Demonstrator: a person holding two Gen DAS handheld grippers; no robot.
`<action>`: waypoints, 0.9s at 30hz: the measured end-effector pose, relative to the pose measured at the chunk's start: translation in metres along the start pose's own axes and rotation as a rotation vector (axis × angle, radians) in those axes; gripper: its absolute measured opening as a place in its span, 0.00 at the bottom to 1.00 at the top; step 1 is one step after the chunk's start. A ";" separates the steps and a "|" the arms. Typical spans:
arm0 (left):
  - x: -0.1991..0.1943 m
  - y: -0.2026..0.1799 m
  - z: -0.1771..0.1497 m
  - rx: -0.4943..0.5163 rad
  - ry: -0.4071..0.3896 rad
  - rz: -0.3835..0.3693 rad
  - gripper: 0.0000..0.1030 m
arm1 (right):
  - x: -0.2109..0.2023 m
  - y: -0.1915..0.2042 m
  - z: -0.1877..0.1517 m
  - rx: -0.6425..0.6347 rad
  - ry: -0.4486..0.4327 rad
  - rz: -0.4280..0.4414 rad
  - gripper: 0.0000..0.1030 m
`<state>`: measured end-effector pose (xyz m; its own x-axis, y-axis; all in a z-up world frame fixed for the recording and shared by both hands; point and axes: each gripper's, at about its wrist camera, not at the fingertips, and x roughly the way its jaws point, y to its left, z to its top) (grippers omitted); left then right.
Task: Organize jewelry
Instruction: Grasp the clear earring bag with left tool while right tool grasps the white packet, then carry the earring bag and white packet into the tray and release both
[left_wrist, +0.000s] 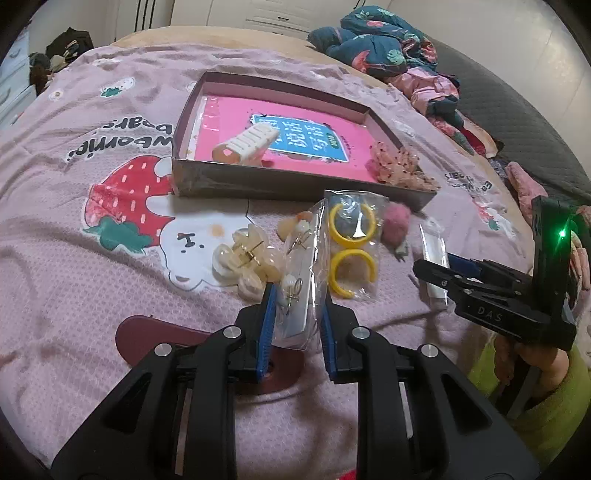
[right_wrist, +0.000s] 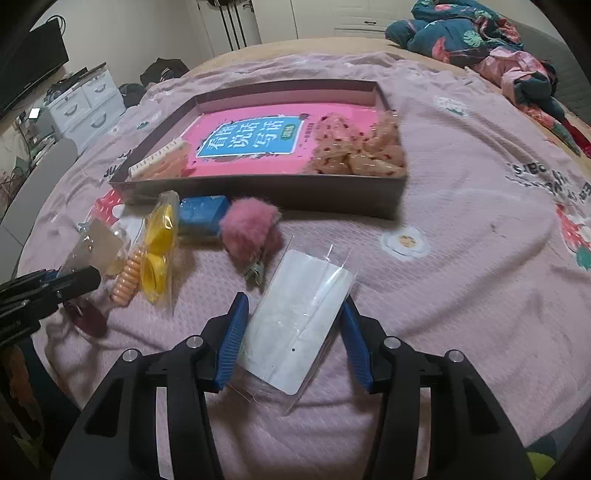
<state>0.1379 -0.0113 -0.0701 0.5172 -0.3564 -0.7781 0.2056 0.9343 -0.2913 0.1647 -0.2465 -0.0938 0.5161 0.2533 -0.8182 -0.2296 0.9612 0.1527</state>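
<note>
Crumpled floral clothes (left_wrist: 373, 37) fill the upper right; a white drawer unit (right_wrist: 86, 103) stands upper left, beside a bed.

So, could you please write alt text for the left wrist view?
The left gripper pinches a clear packet of earrings above a pink bedspread. Ahead lie loose cream earrings, a bag of yellow hoops and a shallow box holding a white hair clip; the right gripper enters from the right.

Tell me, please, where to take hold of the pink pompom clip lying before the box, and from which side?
Grip the fluffy ball of the pink pompom clip across its middle, coming from above. It lies free on the blanket with space on its right. The small metal clip at its near end looks too thin for the fingers.
</note>
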 end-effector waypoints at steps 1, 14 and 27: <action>-0.001 -0.001 -0.001 0.001 -0.003 0.001 0.14 | -0.005 -0.003 -0.003 0.003 -0.009 -0.001 0.47; -0.013 -0.027 -0.003 0.052 -0.025 -0.017 0.14 | -0.053 -0.032 -0.011 0.036 -0.096 -0.019 0.47; -0.016 -0.065 0.024 0.124 -0.065 -0.058 0.14 | -0.086 -0.043 0.001 0.036 -0.176 -0.030 0.47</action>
<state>0.1362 -0.0666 -0.0251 0.5536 -0.4130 -0.7232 0.3355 0.9054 -0.2602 0.1310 -0.3092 -0.0296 0.6597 0.2368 -0.7133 -0.1839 0.9711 0.1522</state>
